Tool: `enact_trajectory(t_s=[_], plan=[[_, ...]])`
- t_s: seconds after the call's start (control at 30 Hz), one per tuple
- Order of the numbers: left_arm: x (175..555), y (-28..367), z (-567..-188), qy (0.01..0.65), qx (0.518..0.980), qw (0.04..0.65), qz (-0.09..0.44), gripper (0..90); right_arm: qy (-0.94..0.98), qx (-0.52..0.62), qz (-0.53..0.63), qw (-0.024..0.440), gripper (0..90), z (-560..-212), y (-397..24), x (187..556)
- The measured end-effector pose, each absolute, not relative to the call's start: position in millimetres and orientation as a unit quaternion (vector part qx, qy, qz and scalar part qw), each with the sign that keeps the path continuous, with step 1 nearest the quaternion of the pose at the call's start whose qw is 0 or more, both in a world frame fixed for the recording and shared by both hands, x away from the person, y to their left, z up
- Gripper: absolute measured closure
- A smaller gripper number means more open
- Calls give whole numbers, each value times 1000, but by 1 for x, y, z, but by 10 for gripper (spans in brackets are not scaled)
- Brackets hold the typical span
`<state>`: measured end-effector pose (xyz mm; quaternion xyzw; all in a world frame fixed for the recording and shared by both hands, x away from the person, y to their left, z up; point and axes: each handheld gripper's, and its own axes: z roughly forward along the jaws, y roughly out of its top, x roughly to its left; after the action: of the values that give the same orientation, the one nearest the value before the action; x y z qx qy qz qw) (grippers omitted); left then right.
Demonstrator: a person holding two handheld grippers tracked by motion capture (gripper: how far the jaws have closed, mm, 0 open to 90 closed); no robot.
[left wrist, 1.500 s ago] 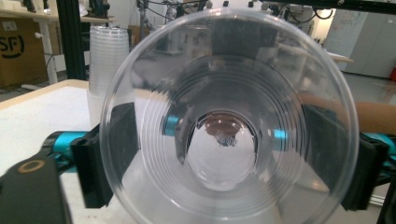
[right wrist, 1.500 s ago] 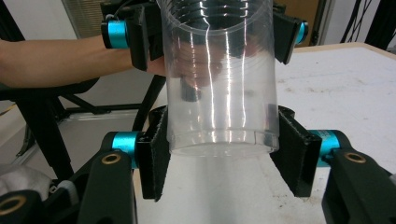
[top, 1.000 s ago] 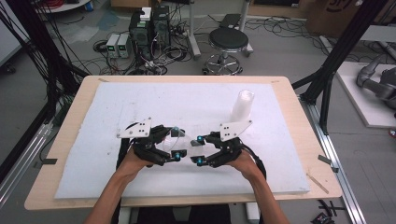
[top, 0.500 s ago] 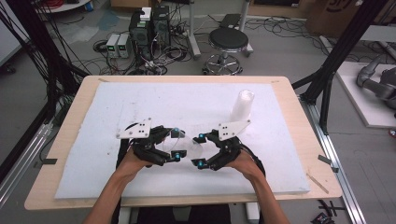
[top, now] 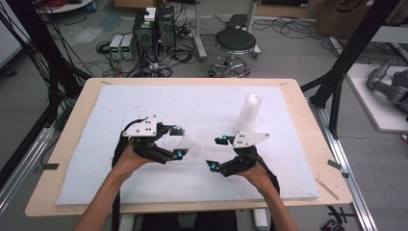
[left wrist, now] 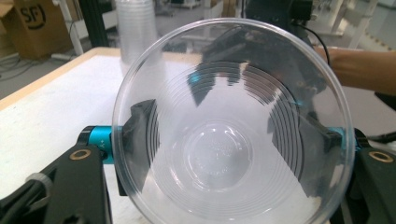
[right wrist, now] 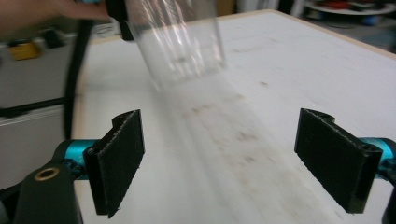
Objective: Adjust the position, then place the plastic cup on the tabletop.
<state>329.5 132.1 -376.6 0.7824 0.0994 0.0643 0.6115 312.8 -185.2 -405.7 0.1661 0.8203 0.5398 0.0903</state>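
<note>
A clear plastic cup (top: pixel 188 141) lies on its side between the jaws of my left gripper (top: pixel 178 141), which is shut on it. In the left gripper view I look into the cup's (left wrist: pixel 219 154) mouth, with a black pad (left wrist: pixel 140 128) pressed on each side of its wall. My right gripper (top: pixel 215 153) sits a short way to the right, facing the cup. Its jaws have just been opening and hold nothing. In the right gripper view the gripper (right wrist: pixel 229 158) stands wide over bare board, the cup (right wrist: pixel 177 37) blurred ahead.
A tall stack of clear cups (top: pixel 250 110) stands upright behind the right gripper, also seen as the stack (left wrist: pixel 135 28) in the left gripper view. The white foam board (top: pixel 144 101) covers the wooden table. A stool (top: pixel 235 43) and electronics lie beyond the far edge.
The right gripper's jaws have spread wide apart. The cup stays in the left gripper. Both hands have kept about where they were.
</note>
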Motion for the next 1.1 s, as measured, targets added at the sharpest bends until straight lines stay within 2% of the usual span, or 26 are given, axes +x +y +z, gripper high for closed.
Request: enact_trajectory(t_s=[0.33, 0.7, 0.77, 1.1], plan=[[358, 133, -364, 105, 842, 523, 77, 311, 794, 285, 512, 162, 159, -430, -223, 303], [387, 118, -363, 79, 905, 413, 68, 312, 779, 333, 492, 201, 159, -445, -234, 299], [389, 116, -364, 79, 908, 405, 67, 312, 775, 342, 487, 214, 159, -450, -235, 297], [389, 115, -364, 83, 911, 398, 72, 312, 772, 349, 490, 205, 159, -453, -240, 299]])
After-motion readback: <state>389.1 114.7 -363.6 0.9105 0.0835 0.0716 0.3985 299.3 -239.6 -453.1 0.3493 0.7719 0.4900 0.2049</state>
